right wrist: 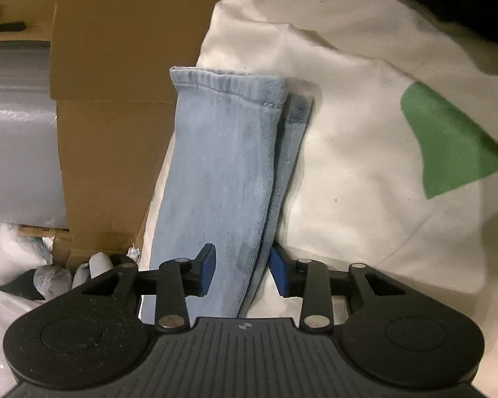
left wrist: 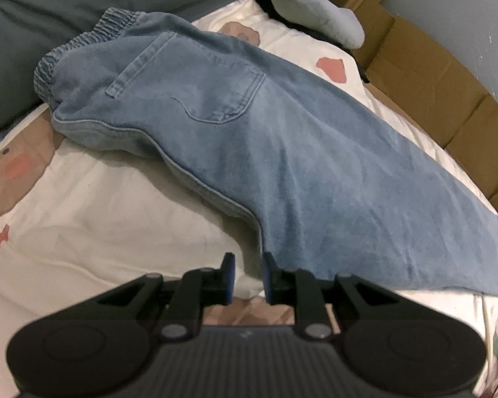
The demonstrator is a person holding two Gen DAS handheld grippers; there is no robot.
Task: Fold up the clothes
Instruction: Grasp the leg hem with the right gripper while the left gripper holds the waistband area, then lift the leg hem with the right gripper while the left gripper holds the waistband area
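The right gripper [right wrist: 240, 270] straddles the jeans [right wrist: 222, 179] legs at lower centre, jaws parted, gripping nothing. The left gripper [left wrist: 247, 277] hangs slightly open and empty beside the denim edge. Closing could catch only one leg, so the stacked hems [right wrist: 229, 88] slide apart.

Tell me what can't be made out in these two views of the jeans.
- Left wrist view: the light blue denim jeans lose their leg ends past the right edge.
- Right wrist view: the jeans' waistband is out of frame; the right hand-held gripper body hides the cloth nearest it.
- Left hand-held gripper: its body hides the white printed bedsheet below.
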